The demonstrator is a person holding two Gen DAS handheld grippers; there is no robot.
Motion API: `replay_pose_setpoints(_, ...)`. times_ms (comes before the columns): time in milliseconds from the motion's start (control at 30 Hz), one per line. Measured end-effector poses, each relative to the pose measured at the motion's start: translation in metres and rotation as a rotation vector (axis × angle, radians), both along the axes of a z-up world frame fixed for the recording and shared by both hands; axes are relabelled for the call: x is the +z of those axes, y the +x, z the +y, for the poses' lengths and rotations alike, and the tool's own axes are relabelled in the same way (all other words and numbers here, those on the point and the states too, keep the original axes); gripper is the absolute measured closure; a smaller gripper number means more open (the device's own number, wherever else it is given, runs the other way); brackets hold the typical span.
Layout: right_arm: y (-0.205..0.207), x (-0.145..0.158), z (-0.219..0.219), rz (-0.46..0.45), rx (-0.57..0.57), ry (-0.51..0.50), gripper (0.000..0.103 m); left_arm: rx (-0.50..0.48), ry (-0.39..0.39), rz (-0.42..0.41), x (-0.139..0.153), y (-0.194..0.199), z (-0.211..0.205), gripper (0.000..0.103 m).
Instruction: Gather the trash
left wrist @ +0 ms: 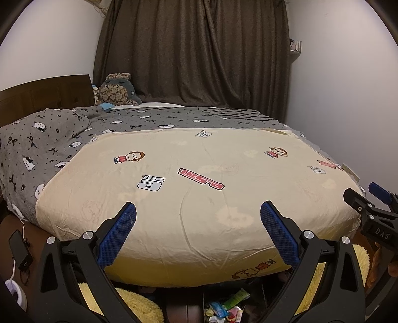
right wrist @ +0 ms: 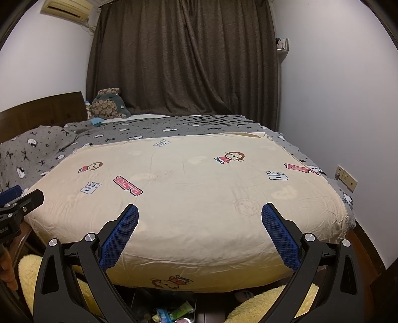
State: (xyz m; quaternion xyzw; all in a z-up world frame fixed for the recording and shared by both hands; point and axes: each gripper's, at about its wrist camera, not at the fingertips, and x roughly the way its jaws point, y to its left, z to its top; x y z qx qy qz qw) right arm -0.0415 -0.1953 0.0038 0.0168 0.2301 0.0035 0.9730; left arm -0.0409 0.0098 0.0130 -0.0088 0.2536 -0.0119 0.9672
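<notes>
Left wrist view: I have the left gripper [left wrist: 198, 213] held above the foot of the bed, fingers spread wide with nothing between the blue pads [left wrist: 117, 236]. Under it lies the cream quilt [left wrist: 199, 159], printed with cartoon monkeys and red and grey logos, smooth apart from a few creases. Beyond the quilt I see a grey blanket [left wrist: 49, 139] with small black and white figures, bunched toward the wooden headboard [left wrist: 44, 92]. A plush toy [left wrist: 117, 90] sits at the far corner against the dark curtain [left wrist: 194, 54].

Trash location: a cluster of coloured wrappers and small packets [left wrist: 226, 308] sits low at the bottom edge of this view, below the overhang of the quilt, between the two gripper arms. I cannot tell whether it lies on the floor or in a container. Yellow fluffy fabric [left wrist: 139, 305] shows on either side of it.

The right gripper [left wrist: 368, 198] enters this view at the right edge, level with the quilt's corner.

Right wrist view: my right gripper [right wrist: 199, 216] is likewise wide open and empty, poised over the near edge of the same quilt [right wrist: 189, 179]. The wrappers [right wrist: 174, 314] appear again at the bottom centre, partly cut off by the frame. The left gripper [right wrist: 22, 201] shows at the left edge. A wall socket [right wrist: 346, 177] sits on the right wall, and an air conditioner [right wrist: 66, 10] is mounted high at upper left.

Neither gripper touches the trash.
</notes>
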Motion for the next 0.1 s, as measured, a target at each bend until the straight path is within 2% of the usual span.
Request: replay_pose_setpoints(100,0.0005,-0.0002,0.0007,0.001,0.002,-0.002,0.004,-0.005,0.005,0.001,0.0001,0.0001,-0.0004,0.008)
